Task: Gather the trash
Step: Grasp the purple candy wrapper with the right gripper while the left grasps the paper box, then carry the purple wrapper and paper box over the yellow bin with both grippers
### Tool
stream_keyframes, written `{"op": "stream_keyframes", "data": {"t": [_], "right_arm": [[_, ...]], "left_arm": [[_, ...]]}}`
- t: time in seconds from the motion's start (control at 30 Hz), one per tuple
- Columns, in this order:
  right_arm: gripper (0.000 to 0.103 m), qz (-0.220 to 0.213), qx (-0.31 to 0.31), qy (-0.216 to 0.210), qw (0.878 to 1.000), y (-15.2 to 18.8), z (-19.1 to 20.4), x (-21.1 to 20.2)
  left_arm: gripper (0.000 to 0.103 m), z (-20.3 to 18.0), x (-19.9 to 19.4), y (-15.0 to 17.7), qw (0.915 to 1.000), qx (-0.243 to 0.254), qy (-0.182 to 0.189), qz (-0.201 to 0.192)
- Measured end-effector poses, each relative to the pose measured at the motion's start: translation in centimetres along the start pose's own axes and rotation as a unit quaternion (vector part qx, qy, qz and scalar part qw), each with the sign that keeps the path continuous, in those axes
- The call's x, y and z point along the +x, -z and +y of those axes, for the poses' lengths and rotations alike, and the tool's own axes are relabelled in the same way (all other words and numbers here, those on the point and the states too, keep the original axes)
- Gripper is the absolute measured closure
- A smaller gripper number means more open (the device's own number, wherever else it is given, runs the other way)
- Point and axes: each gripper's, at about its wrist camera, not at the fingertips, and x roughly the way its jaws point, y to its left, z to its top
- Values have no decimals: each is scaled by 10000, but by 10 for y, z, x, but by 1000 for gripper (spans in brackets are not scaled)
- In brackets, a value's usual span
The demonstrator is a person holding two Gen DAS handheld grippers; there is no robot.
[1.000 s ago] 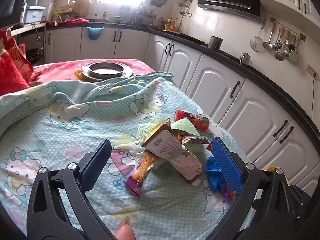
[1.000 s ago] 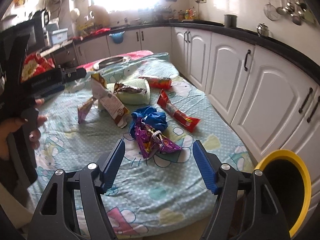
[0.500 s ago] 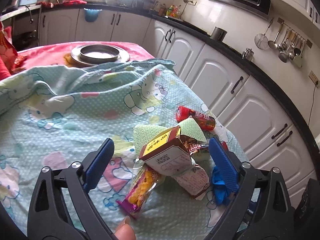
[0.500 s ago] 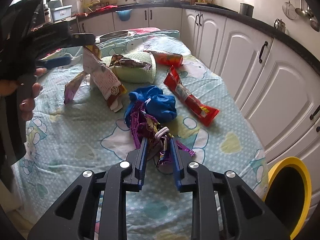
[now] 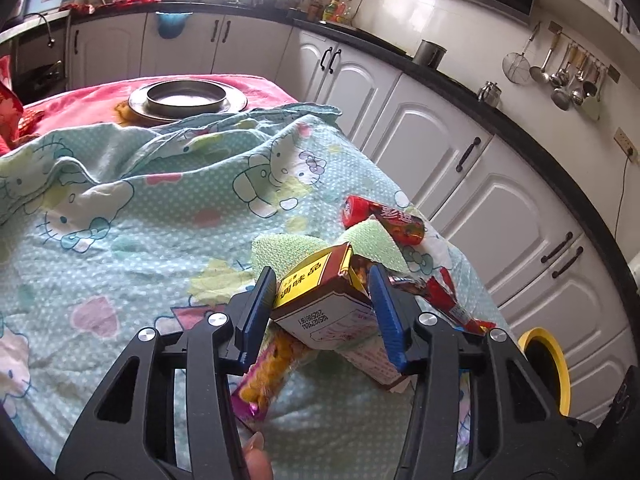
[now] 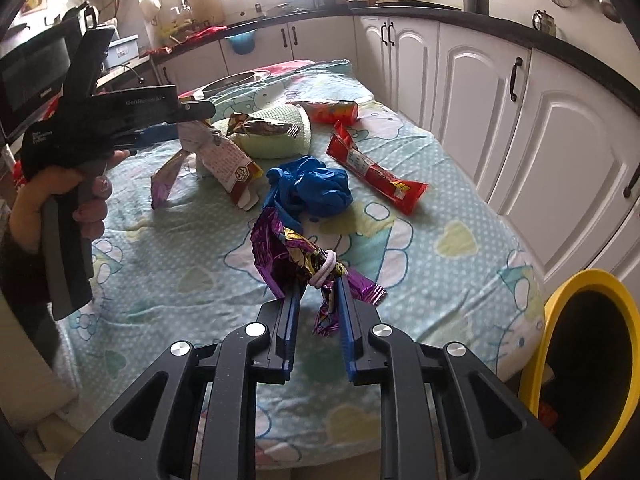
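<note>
My left gripper (image 5: 322,280) is shut on a brown and white carton (image 5: 320,304) with a yellow label, its far end resting on the table; the carton also shows in the right wrist view (image 6: 224,160). A yellow and purple snack bag (image 5: 276,368) lies under it. My right gripper (image 6: 318,284) is shut on a purple foil wrapper (image 6: 292,260) tied with a white band and holds it above the cloth. A blue glove (image 6: 312,188), a red wrapper (image 6: 372,168), a red tube pack (image 6: 332,110) and a green cloth (image 6: 276,136) lie on the table.
The table wears a teal cartoon-print cloth (image 6: 180,264). A yellow-rimmed bin (image 6: 592,360) stands at the table's right front corner. White cabinets (image 6: 520,100) run along the right. A metal dish (image 5: 186,98) sits at the far end.
My left gripper closed on the carton. My right gripper, shut on the purple wrapper, lifted it off the cloth and drew it back from the blue glove.
</note>
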Motion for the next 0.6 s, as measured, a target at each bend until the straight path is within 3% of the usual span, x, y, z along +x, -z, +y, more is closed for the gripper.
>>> {"op": "stream_keyframes", "data": {"t": [0.6], "right_arm": [[87,-372,79,-304,9988,1,11,-34]], "left_arm": [[66,-3,-68,8,9983,153,113,-542]]}}
